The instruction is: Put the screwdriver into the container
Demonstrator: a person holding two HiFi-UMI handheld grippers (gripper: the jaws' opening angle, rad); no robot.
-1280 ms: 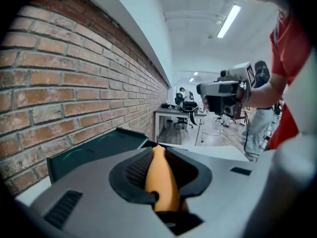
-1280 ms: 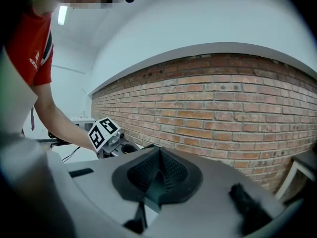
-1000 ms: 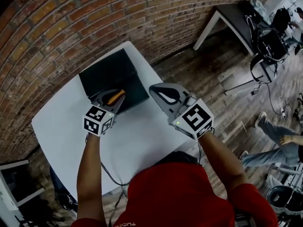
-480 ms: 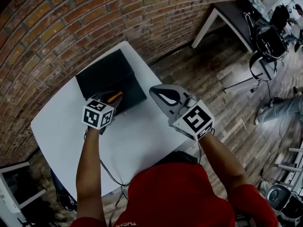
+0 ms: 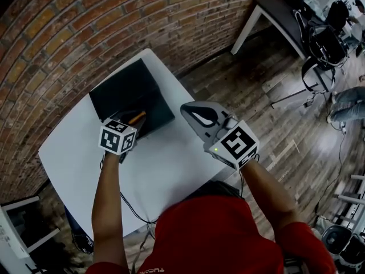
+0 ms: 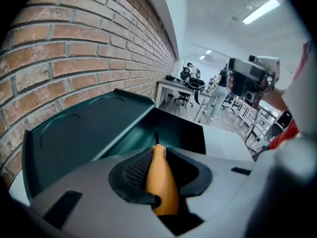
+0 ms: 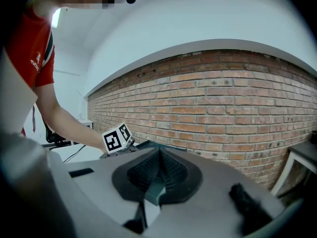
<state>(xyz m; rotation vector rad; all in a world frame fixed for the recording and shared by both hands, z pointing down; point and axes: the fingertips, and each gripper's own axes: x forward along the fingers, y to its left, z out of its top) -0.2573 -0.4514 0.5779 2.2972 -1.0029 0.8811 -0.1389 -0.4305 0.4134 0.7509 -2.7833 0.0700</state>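
Observation:
A screwdriver [image 6: 161,182] with an orange handle is clamped between the pads of my left gripper [image 6: 157,175], its dark shaft pointing forward into the open dark green container [image 6: 89,133]. In the head view the left gripper [image 5: 132,120] hangs over the near edge of the container [image 5: 122,90], and the orange handle [image 5: 137,117] shows past its marker cube. My right gripper [image 5: 191,112] hovers to the right of the container, above the white table [image 5: 165,164]. In its own view, the right gripper [image 7: 159,157] is shut with nothing between its pads.
The container's lid [image 6: 74,128] lies open toward the brick wall [image 5: 85,27]. The table's right edge drops to a wooden floor [image 5: 239,90]. A dark table [image 5: 274,16] and office chairs [image 5: 325,44] stand far to the right.
My left gripper has moved a little forward over the container's near edge with the screwdriver still in it. The right gripper has barely moved.

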